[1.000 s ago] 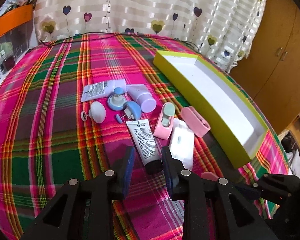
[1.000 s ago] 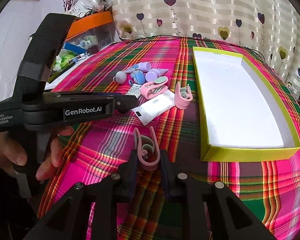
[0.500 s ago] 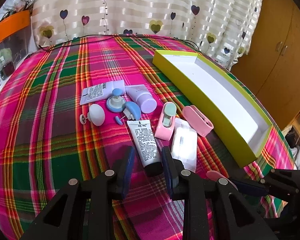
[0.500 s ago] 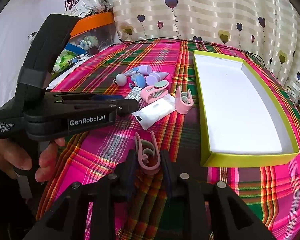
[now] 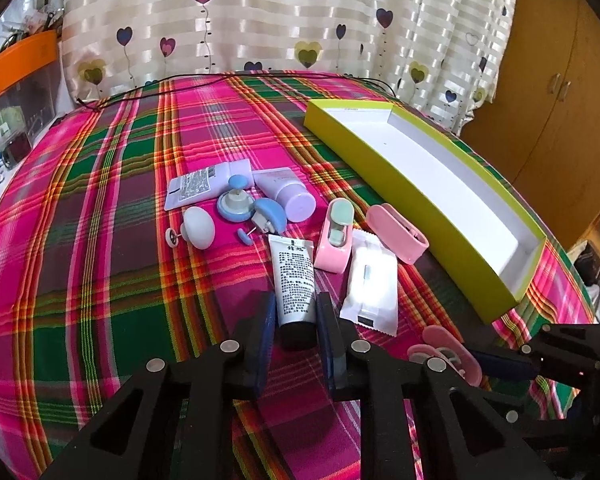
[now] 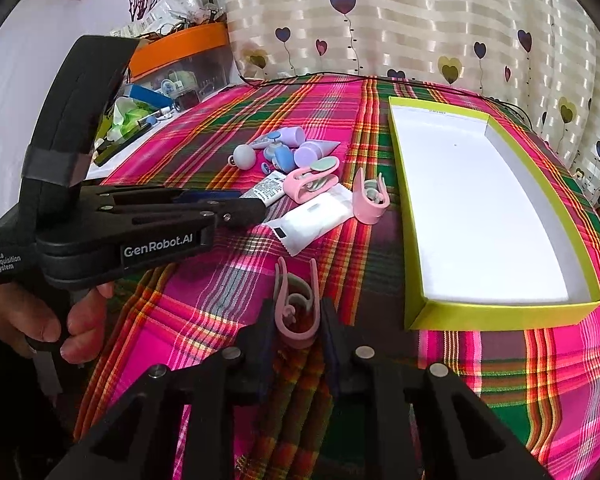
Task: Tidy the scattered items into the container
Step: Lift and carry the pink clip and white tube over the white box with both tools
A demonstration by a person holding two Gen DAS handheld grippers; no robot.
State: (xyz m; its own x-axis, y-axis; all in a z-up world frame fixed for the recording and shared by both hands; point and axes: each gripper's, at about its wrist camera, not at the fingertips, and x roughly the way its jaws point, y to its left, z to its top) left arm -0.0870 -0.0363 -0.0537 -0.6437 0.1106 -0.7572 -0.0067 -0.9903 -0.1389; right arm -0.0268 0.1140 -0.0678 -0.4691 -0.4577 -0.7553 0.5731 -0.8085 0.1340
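**Two grippers, two things to lift**

The box [image 6: 476,304] sits on the right side of the bed, and its white floor shows nothing in it. The small things lie in a bunch just left of it on the checked cloth [image 5: 100,280].

The left gripper [image 5: 296,320] has its two fingers on both sides of the black-capped tube [image 5: 294,276], close against the cap end. It looks like a pinch, and the tube lies flat on the cloth. The right gripper [image 6: 296,320] has its fingers pressed on a pink clip [image 6: 296,308], near the cloth's front edge.

So this looks like the grabbing step — both things are held low, not in the box. The next move calls for a lift high enough to clear the box's yellow wall, then a swing to the right.

The box's near corner is close to the right gripper — mind it. The white packet [image 5: 370,284] lies just beside the tube. Left of the bunch, the cloth has lots of open room.
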